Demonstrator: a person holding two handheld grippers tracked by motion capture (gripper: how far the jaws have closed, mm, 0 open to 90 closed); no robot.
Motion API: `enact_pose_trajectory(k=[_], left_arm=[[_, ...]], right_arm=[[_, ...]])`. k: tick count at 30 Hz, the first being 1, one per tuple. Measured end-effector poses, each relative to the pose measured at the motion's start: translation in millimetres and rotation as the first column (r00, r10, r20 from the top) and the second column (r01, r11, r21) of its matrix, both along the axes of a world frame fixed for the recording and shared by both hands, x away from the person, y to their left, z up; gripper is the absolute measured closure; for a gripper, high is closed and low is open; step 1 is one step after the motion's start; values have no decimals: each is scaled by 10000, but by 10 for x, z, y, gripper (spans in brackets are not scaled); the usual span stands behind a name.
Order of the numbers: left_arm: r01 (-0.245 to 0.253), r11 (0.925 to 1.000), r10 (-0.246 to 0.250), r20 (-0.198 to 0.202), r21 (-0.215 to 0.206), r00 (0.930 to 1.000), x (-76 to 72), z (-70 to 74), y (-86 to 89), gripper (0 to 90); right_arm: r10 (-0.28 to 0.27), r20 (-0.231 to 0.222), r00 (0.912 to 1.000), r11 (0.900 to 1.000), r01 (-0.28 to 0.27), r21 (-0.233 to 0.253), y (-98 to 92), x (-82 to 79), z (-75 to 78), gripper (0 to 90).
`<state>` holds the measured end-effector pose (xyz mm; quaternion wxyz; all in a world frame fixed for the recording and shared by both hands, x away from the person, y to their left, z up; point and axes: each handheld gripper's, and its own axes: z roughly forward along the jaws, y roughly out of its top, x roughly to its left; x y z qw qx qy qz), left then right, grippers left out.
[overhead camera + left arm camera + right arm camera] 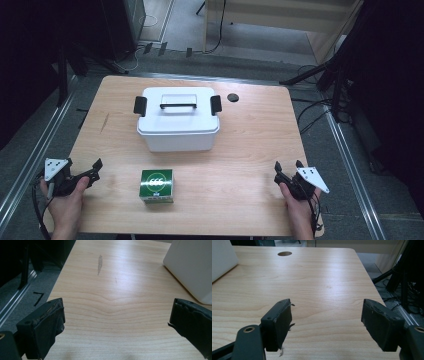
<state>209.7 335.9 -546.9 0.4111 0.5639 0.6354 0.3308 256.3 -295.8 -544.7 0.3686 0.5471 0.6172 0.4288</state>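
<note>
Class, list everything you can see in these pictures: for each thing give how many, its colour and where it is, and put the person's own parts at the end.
storage box: 1, white with black side latches and a black lid handle, lid on, far middle of the table.
small carton: 1, green and white with a round white mark on top, near middle, in front of the storage box and apart from it.
cable hole: 1, black, in the tabletop right of the storage box.
table: 1, light wood, with a grey smear left of the storage box.
left gripper: 1, black with a grey plate, near left, jaws apart, holding nothing.
right gripper: 1, black with a grey plate, near right, jaws apart, holding nothing.
hands: 2, one holding each gripper, at the near edge.
</note>
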Motion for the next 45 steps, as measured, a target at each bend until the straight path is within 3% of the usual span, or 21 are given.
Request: enact_pose_trajectory(k=[4,8,12,16,19,23,29,32,35,37,39,42,45], left_arm=[[152,9998,-151,88,-112,9998,-8,11,-27,5],[299,9995,-300,57,95,9995,-14,17,-76,5],[355,9993,-355,14,-81,9994,-23,26,-116,17],[607,9980,-605,-154,150,9981,-38,34,-213,45],[721,9974,-721,-94,80,9974,-58,53,-261,62],[1099,9938,-1101,-101,-141,9939,-108,89,-374,83],[1229,9910,-1249,-358,-530,9915,-195,147,-496,252],[1360,9896,-1384,-508,-474,9891,-230,171,-574,335],[1595,9872,-1592,-715,-19,9846,-259,172,-694,417],[1721,9851,-1710,-855,64,9816,-286,165,-781,469],[2039,9789,-2019,-982,103,9745,-314,159,-872,504],[2413,9700,-2363,-1168,307,9647,-361,154,-1023,576],[2781,9601,-2719,-1337,296,9530,-402,149,-1114,644]], right_arm=[[-62,31,10000,9999,63,-92,9,-4,2,254],[65,45,10000,9998,-66,194,28,2,27,262],[428,143,9990,9989,-431,174,118,6,70,296],[809,162,9966,9963,-813,264,240,-15,114,296],[967,246,9950,9949,-974,261,327,-37,137,293],[1666,364,9853,9859,-1670,63,566,-112,171,290],[2277,410,9729,9736,-2269,-246,901,-250,209,335],[2715,394,9616,9624,-2714,-84,1040,-316,208,354],[3137,471,9484,9492,-3145,127,1165,-373,207,482],[3442,477,9377,9372,-3462,420,1248,-405,200,546],[3574,421,9330,9317,-3593,535,1303,-428,189,584],[3763,85,9264,9195,-3746,1189,1387,-438,166,674],[3743,-353,9266,9217,-3675,1243,1487,-442,130,744]])
